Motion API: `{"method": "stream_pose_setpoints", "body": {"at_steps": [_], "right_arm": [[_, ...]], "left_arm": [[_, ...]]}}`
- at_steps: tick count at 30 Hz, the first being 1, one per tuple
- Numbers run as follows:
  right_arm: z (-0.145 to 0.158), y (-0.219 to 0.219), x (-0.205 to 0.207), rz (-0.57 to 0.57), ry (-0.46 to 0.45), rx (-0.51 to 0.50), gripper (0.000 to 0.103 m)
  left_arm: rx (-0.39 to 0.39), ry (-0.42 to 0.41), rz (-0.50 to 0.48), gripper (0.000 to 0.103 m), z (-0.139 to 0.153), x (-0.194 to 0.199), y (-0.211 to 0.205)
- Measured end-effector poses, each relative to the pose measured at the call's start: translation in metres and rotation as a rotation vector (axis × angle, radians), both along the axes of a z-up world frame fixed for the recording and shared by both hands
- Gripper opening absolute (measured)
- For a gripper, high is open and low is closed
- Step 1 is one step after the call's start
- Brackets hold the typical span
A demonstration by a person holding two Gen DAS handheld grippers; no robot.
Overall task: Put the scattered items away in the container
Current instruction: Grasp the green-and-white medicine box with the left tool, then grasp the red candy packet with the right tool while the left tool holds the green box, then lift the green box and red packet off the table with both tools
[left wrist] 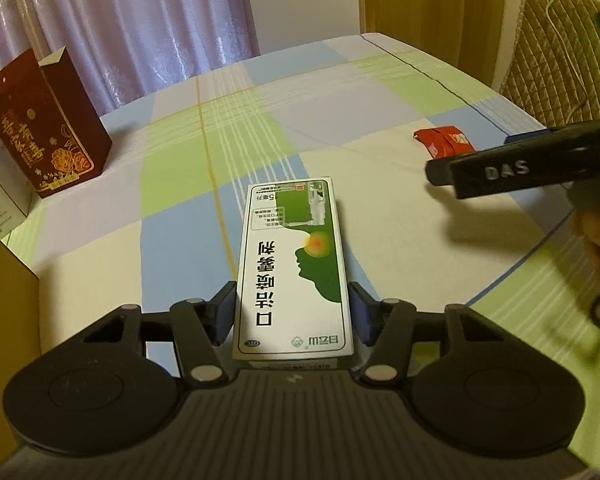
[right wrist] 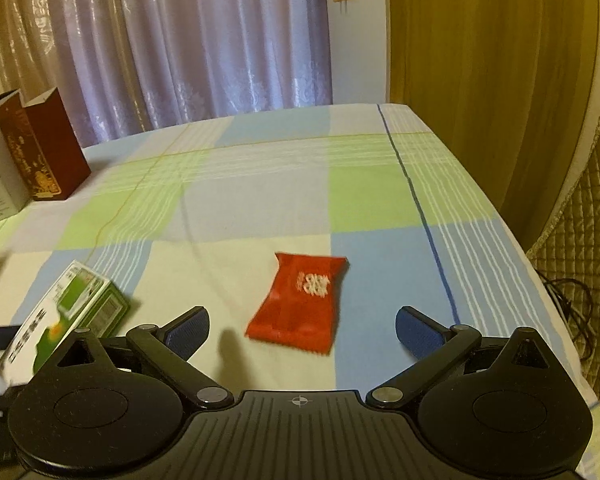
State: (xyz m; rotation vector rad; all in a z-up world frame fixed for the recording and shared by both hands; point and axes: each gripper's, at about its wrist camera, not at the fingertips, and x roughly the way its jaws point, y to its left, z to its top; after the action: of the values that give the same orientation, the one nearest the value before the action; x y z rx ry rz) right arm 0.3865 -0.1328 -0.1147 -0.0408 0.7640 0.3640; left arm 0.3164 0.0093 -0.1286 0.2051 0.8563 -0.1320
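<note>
Tongs, left (left wrist: 292, 312), level, pinch the green-white medicine box (left wrist: 294, 264); right tongs (right wrist: 302, 330) hover spread before the red packet (right wrist: 300, 300).

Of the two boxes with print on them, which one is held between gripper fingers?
The green-and-white box, clamped by the left gripper. The dark red box stands untouched at the far left.

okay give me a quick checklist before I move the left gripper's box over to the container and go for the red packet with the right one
1. Left gripper shut on the green and white box: ok.
2. Box held straight, pointing forward: ok.
3. Right gripper open, nothing in it: ok.
4. Red packet lying flat on the checked cloth, ahead of the open right gripper: ok.
5. Grippers apart from each other: ok, though close.
6. Container location and free room inside: cannot tell; only a cardboard edge shows at left.
</note>
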Motion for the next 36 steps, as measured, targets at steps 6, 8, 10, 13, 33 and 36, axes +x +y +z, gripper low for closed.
{"method": "stream_pose_setpoints", "body": {"at_steps": [6, 8, 10, 13, 33, 36], "right_arm": [[-0.003, 0.010, 0.012, 0.008, 0.004, -0.033, 0.091], [-0.003, 0.011, 0.013, 0.010, -0.005, -0.051, 0.083], [-0.002, 0.013, 0.012, 0.022, -0.017, -0.079, 0.069], [0.000, 0.011, 0.007, 0.036, -0.016, -0.102, 0.042], [0.031, -0.032, -0.230, 0.129, 0.093, -0.090, 0.038], [0.030, -0.032, -0.257, 0.130, 0.096, -0.103, 0.038]], "left_arm": [[-0.015, -0.003, 0.006, 0.055, -0.001, 0.003, 0.002], [-0.009, -0.006, -0.003, 0.055, -0.001, 0.003, 0.001], [-0.015, -0.004, -0.004, 0.054, -0.001, 0.003, 0.002], [-0.015, -0.002, -0.006, 0.052, 0.000, -0.001, 0.001], [-0.033, 0.063, 0.024, 0.051, 0.025, -0.188, -0.030], [-0.039, 0.060, 0.037, 0.052, 0.027, -0.212, -0.029]]}}
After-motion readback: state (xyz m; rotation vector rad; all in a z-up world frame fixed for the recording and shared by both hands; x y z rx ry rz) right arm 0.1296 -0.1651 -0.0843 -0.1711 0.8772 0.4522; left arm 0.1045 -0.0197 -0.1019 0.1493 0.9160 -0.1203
